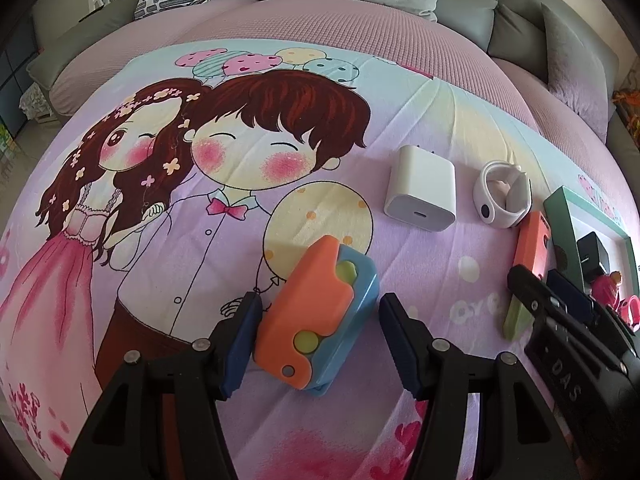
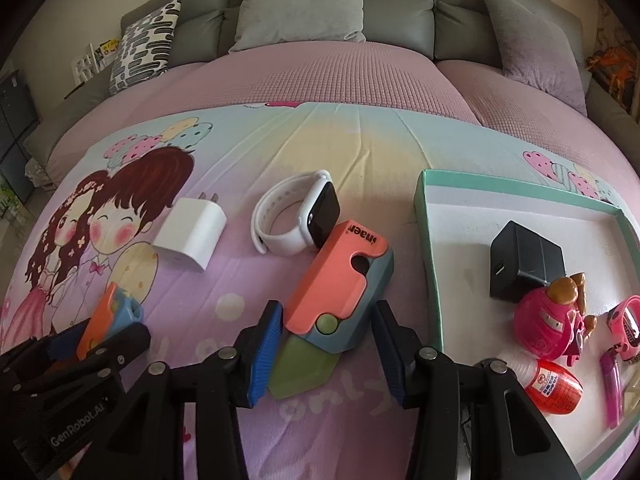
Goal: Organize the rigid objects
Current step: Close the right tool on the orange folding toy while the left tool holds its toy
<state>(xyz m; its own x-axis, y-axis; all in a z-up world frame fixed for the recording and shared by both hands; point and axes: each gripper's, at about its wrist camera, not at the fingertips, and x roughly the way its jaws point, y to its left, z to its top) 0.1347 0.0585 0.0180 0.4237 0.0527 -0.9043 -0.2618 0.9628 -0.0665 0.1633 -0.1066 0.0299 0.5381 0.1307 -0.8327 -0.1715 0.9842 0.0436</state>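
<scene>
Underneath, cartoon-print sheet point(image 1: 120, 200) on pink bed point(image 2: 340, 80), grey cushions point(image 2: 304, 4) behind.

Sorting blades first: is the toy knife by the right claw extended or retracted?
Extended: the toy knife's green blade sticks out below its handle.

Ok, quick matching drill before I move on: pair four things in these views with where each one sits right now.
Things:
1. black charger
2. white charger
3. white watch
4. orange-and-blue toy

Places:
A. between the open fingers of the left gripper
B. inside the teal-rimmed tray
C. on the bedspread, left of the watch
D. on the bedspread, its screen leaning against the salmon toy knife in front of the right gripper

Pairs: 1-B, 2-C, 3-D, 4-A
</scene>
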